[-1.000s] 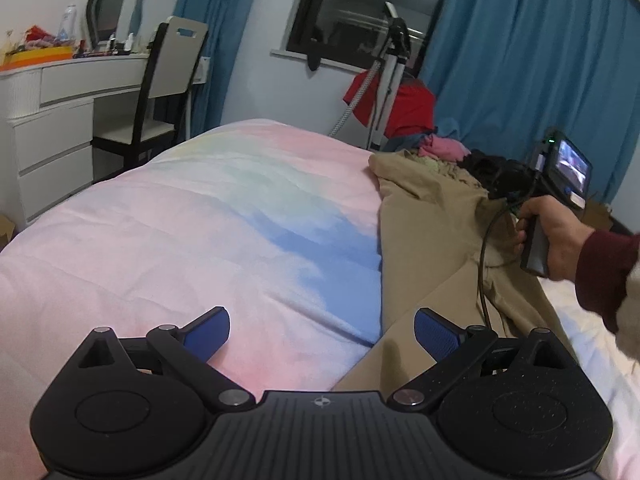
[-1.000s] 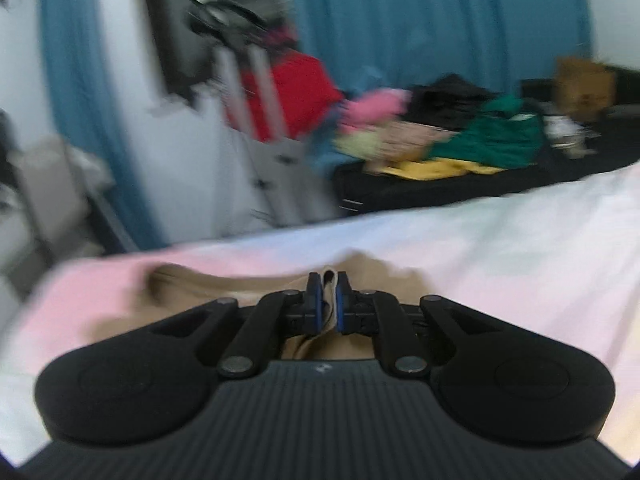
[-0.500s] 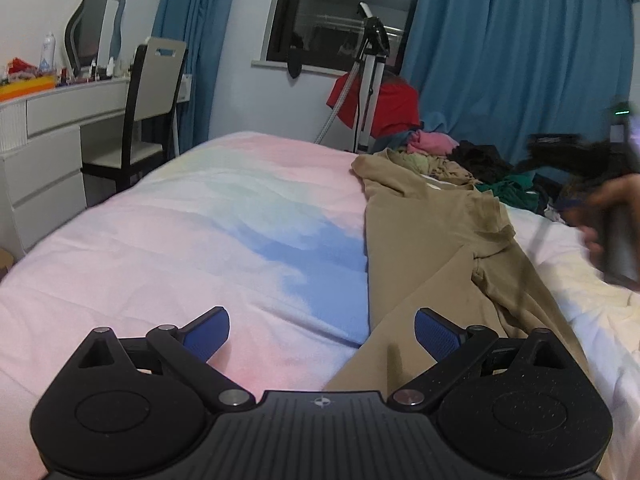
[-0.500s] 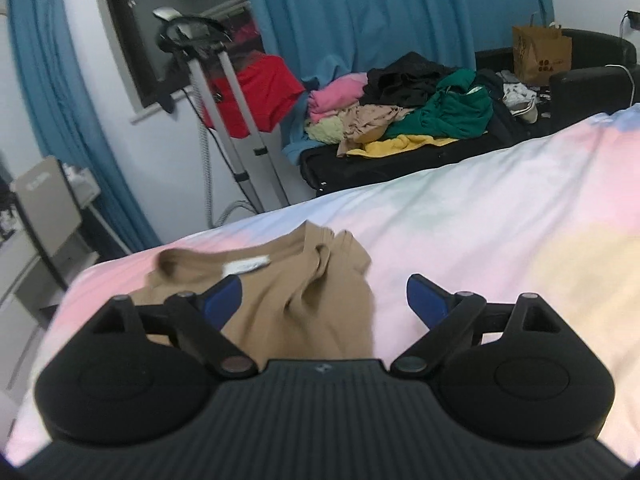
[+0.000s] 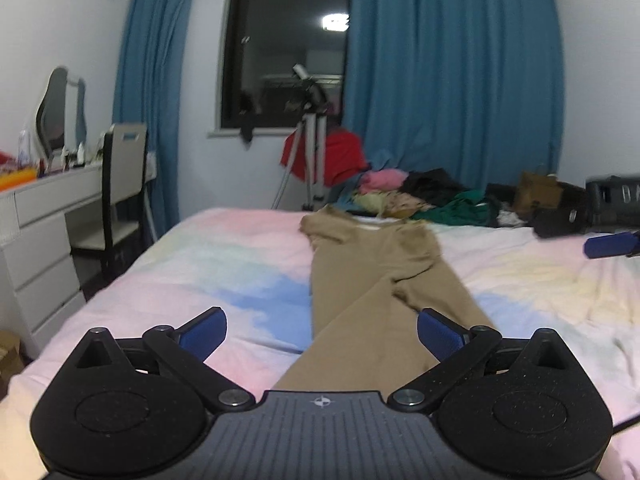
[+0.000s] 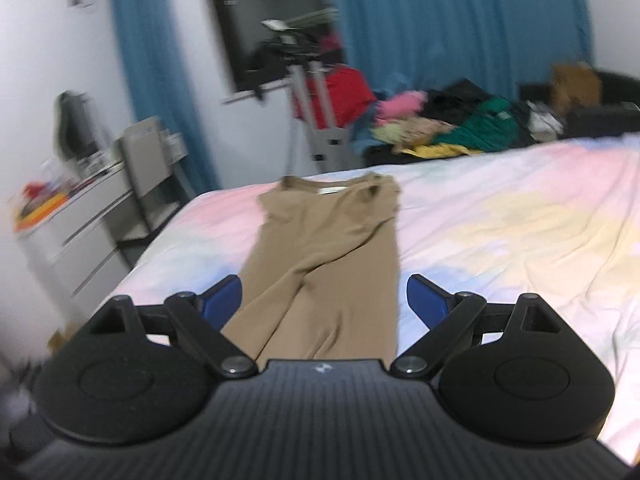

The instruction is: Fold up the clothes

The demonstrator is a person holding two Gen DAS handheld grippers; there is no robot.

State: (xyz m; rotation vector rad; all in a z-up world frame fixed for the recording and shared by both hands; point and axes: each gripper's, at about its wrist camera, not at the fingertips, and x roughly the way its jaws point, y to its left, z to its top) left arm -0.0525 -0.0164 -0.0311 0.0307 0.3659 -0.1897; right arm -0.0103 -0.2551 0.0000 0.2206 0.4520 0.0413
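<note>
Tan trousers (image 5: pixel 372 276) lie lengthwise on the pastel bedsheet (image 5: pixel 224 264), waistband at the far end, legs running toward me. They also show in the right wrist view (image 6: pixel 332 248). My left gripper (image 5: pixel 322 334) is open and empty above the near leg ends. My right gripper (image 6: pixel 324 300) is open and empty, held above the legs; one of its blue fingertips (image 5: pixel 608 245) shows at the right edge of the left wrist view.
A pile of mixed clothes (image 5: pixel 420 196) lies beyond the bed's far end, beside a tripod stand (image 5: pixel 308 152) with a red garment. A white dresser (image 5: pixel 36 240) and chair (image 5: pixel 120 184) stand at the left. Blue curtains hang behind.
My right gripper let go of the trousers' waistband, opened, and pulled back toward the leg end. The trousers now lie flat. My left gripper stayed open and rose a little.
</note>
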